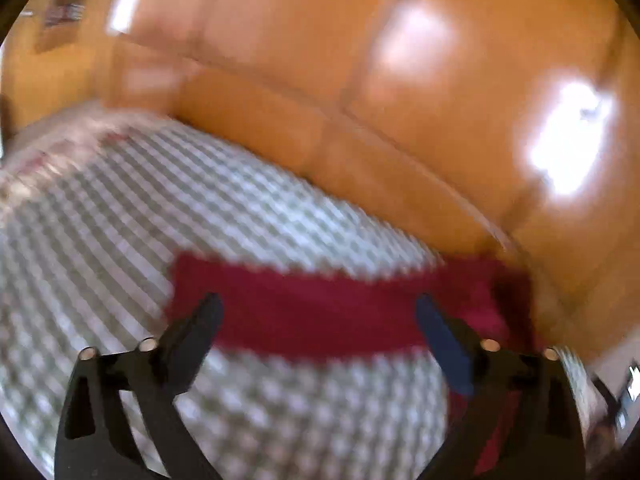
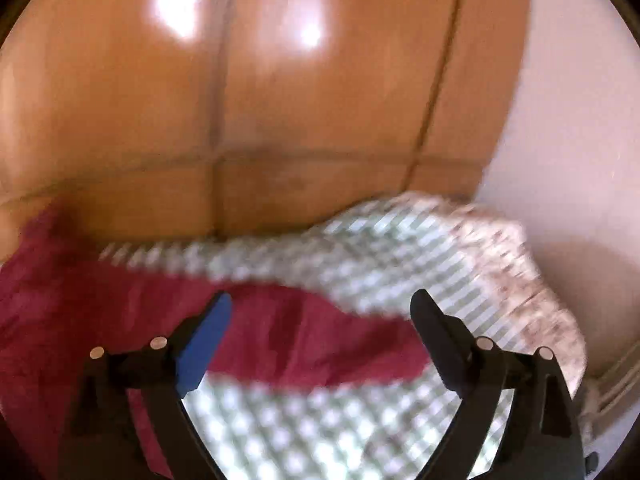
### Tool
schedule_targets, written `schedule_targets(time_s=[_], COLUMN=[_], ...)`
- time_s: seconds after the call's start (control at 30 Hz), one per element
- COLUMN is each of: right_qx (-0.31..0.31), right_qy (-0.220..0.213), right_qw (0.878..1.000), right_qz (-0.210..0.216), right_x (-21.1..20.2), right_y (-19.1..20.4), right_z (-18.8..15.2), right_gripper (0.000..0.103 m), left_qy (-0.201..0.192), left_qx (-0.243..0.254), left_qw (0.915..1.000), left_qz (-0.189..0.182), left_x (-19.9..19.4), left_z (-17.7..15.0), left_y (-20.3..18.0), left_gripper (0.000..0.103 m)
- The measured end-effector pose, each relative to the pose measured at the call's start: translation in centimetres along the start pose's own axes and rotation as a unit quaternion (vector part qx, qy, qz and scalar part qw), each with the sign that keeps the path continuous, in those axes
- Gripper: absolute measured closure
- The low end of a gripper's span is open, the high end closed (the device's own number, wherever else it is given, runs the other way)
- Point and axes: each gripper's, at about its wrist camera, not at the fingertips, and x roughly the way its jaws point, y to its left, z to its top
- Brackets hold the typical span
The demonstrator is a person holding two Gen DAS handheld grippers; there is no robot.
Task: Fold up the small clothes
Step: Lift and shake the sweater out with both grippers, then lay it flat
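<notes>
The red cloth [image 1: 320, 312] lies flat as a band on the checked cover [image 1: 120, 220], looking soft, light and limp; best pinched at its corners or edge. Both the left gripper [image 1: 318, 308] and right gripper [image 2: 322, 304] stand wide and empty above it; orange panels [image 1: 320, 60] rise behind.

The left gripper [image 1: 318, 304] has its two black fingers spread wide, with nothing pinched between them; its right-hand finger carries a blue pad [image 1: 444, 344] on the inner face. The right gripper [image 2: 322, 302] is likewise spread wide with nothing between its fingers, its blue pad [image 2: 206, 342] sitting on the left-hand finger. Both point forward and slantwise downward, and both views are smeared with blur, so finer detail of the fingertips cannot be told.
</notes>
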Motion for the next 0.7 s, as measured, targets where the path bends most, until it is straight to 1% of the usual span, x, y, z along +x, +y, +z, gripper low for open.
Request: schedule_targets(time_s=[0.03,0.07,0.1,0.13,0.17,0.2,0.23,0.27,0.3,0.33,0.37,0.4,0.43,0.47,0.5,0.53,0.57,0.63,0.7], right_qx=[-0.002,-0.003,-0.005,-0.005,-0.001,0.008,0.015,0.016,0.016,0.02,0.024,0.028,0.023,0.012,0.009,0.01,0.01,-0.002,-0.007], right_qy=[0.011,0.022,0.044,0.064,0.082,0.103,0.121,0.135,0.15,0.168,0.181,0.195,0.192,0.186,0.187,0.19,0.189,0.159,0.129], right_qw=[0.999,0.998,0.994,0.99,0.986,0.98,0.974,0.971,0.969,0.965,0.961,0.956,0.958,0.96,0.959,0.958,0.957,0.96,0.962], right_qz=[0.035,0.061,0.1,0.127,0.147,0.171,0.189,0.196,0.197,0.201,0.207,0.216,0.213,0.208,0.211,0.217,0.22,0.229,0.243], right_x=[-0.8,-1.5,-2.2,-2.6,-3.0,-3.0,-2.8,-2.5,-2.2,-1.8,-1.3,-0.9,-1.0,-1.2,-1.4,-1.6,-2.0,-3.7,-6.3], right_y=[0.2,0.2,0.3,0.7,0.9,1.0,1.1,1.4,1.9,2.4,2.7,3.2,3.7,4.3,4.4,4.5,4.6,4.3,3.6], right_z=[-1.8,-3.0,-5.0,-6.6,-8.0,-9.8,-11.1,-12.2,-13.4,-14.3,-14.8,-15.5,-15.7,-15.7,-15.5,-15.2,-14.9,-13.7,-12.4], right_gripper=[0.013,0.013,0.014,0.014,0.014,0.014,0.015,0.016,0.018,0.022,0.026,0.037,0.044,0.049,0.068,0.091,0.094,0.095,0.095], left_qy=[0.03,0.058,0.094,0.121,0.15,0.179,0.205,0.229,0.242,0.259,0.27,0.276,0.267,0.259,0.274,0.281,0.271,0.245,0.224], left_qx=[0.01,0.018,0.024,0.025,0.023,0.017,0.014,0.012,0.011,0.014,0.022,0.031,0.044,0.054,0.055,0.052,0.06,0.083,0.092], left_qw=[0.9991,0.9968,0.9919,0.9869,0.9804,0.9721,0.9639,0.9555,0.95,0.9415,0.9376,0.9377,0.9436,0.9471,0.9412,0.9386,0.9421,0.9458,0.949], left_qz=[-0.028,-0.052,-0.082,-0.103,-0.125,-0.15,-0.169,-0.186,-0.197,-0.215,-0.217,-0.209,-0.191,-0.182,-0.19,-0.193,-0.189,-0.196,-0.202], left_x=[0.7,1.4,2.3,2.9,3.4,4.2,4.8,5.4,5.6,6.2,6.7,7.2,7.4,7.1,7.3,7.4,6.7,4.7,2.7], left_z=[-1.9,-3.6,-6.0,-7.6,-9.5,-11.4,-13.4,-15.0,-16.0,-17.4,-18.6,-19.3,-19.9,-20.3,-20.3,-20.1,-19.8,-18.5,-16.6], left_y=[-0.9,-1.7,-2.8,-3.7,-5.1,-6.1,-7.2,-8.4,-9.6,-11.2,-12.5,-13.5,-14.5,-15.6,-16.3,-16.4,-16.7,-16.8,-15.9], left_gripper=[0.027,0.03,0.035,0.04,0.042,0.042,0.042,0.042,0.042,0.042,0.042,0.042,0.051,0.062,0.093,0.095,0.095,0.096,0.096])
